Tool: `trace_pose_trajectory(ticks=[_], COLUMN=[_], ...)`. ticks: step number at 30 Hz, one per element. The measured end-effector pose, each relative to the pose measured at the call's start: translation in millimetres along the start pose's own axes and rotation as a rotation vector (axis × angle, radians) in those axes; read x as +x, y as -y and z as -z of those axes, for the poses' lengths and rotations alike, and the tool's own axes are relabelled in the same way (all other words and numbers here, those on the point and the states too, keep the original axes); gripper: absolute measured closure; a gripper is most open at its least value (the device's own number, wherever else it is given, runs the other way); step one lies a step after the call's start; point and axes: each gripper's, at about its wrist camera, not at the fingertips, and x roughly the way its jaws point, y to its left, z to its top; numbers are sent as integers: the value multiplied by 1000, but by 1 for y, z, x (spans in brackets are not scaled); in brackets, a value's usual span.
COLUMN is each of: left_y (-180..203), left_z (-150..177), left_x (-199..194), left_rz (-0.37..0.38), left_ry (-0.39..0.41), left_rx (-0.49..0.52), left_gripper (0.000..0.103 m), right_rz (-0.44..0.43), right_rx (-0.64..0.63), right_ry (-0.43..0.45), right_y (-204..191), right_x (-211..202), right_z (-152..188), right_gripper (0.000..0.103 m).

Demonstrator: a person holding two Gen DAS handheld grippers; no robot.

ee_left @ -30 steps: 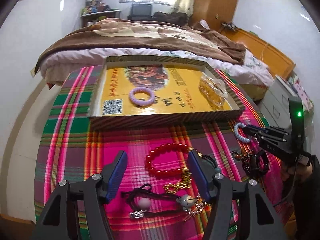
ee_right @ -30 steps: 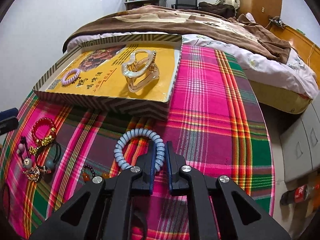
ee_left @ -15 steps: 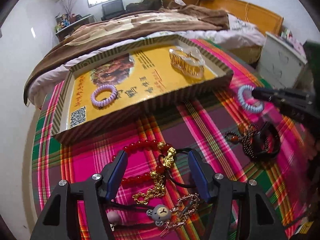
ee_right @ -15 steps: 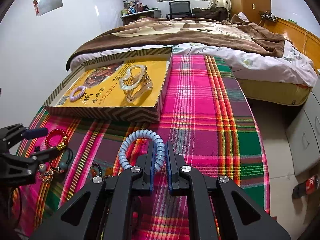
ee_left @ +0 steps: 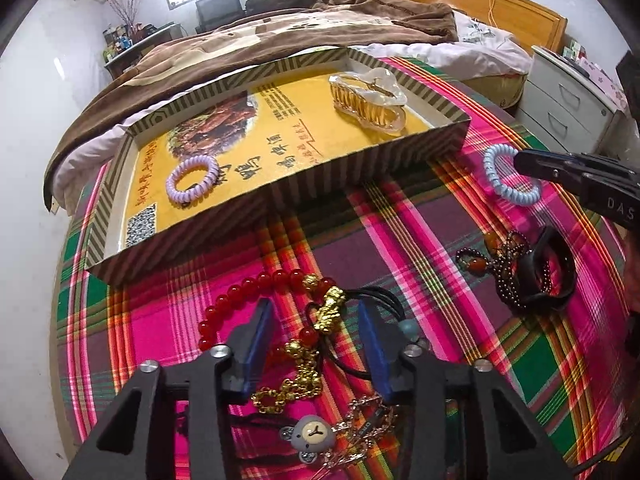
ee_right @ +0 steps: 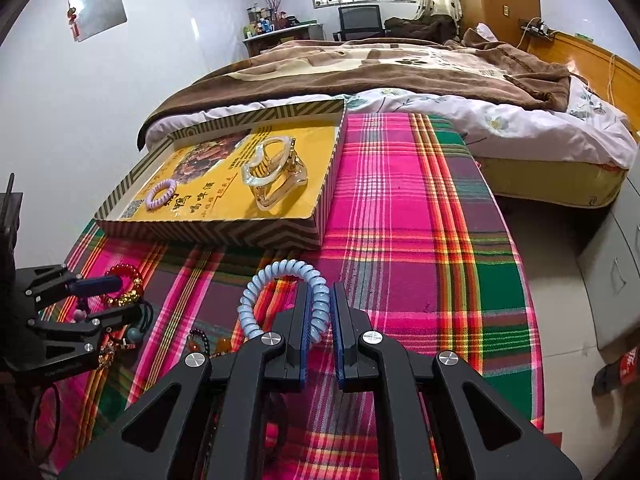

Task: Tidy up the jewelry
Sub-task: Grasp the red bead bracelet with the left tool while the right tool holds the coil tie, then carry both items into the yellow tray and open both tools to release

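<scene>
Right gripper (ee_right: 321, 316) has raised the blue coil tie (ee_right: 280, 296), clamped, clear of the cloth near the tray (ee_right: 208, 233)'s right corner; left gripper (ee_left: 316, 344), jaws spread, now straddles the red bracelet (ee_left: 256, 292).

Red round-bead bracelet (ee_left: 256, 292): near side hidden behind left gripper (ee_left: 316, 344) finger. Pale-blue spiral coil hair tie (ee_right: 288, 296): one side pinched out of sight btwn right gripper (ee_right: 332, 312) pads. Printed text on yellow striped-rim cardboard box lid (ee_left: 360, 168) too small to read. Red-labelled bottle (ee_right: 624, 364) cut off at right edge.
</scene>
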Motion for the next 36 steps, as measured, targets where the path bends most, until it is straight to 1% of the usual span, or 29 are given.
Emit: trace_pose_trajectory(ticks=[1, 3, 5, 6, 10, 11, 12, 13, 17, 20, 27, 29, 36], left_y=[1, 1, 0, 0, -2, -3, -4, -5, -13, -18, -30, -36, -58], left_z=[0, -1, -1, -1, 0, 0, 0, -1, -2, -2, -2, -5, -14], left_x=[0, 0, 1, 0, -2, -2, -3, -5, -14, -17, -33, -42, -70], left_rz=[-1, -5, 2, 2, 15, 18, 21, 19, 37, 35, 70, 54, 69], left_ry=[-1, 1, -1, 1, 5, 7, 11, 19, 46, 56, 97, 123, 203], left_rx=[2, 5, 3, 1, -6, -9, -13, -21, -56, -71, -126, -138, -200], left_gripper=[67, 77, 82, 84, 84, 86, 91, 92, 92, 92, 92, 92, 92], right_rz=[-1, -3, -2, -3, 1, 0, 0, -1, 1, 2, 4, 4, -1], right_rx=[1, 1, 3, 4, 5, 6, 7, 9, 11, 14, 16, 17, 5], right_ry=[0, 0, 1, 1, 2, 3, 3, 3, 7, 9, 31, 40, 68], right_y=[0, 0, 0, 0, -1, -1, -2, -2, -2, -2, -5, -5, -14], right_x=[0, -1, -1, -1, -1, -1, -1, -2, -4, -6, -14, -17, -27], right_z=[0, 0, 0, 0, 1, 1, 1, 0, 1, 0, -4, -6, -15], right_gripper=[93, 93, 93, 93, 93, 93, 93, 93, 93, 93, 93, 93, 93])
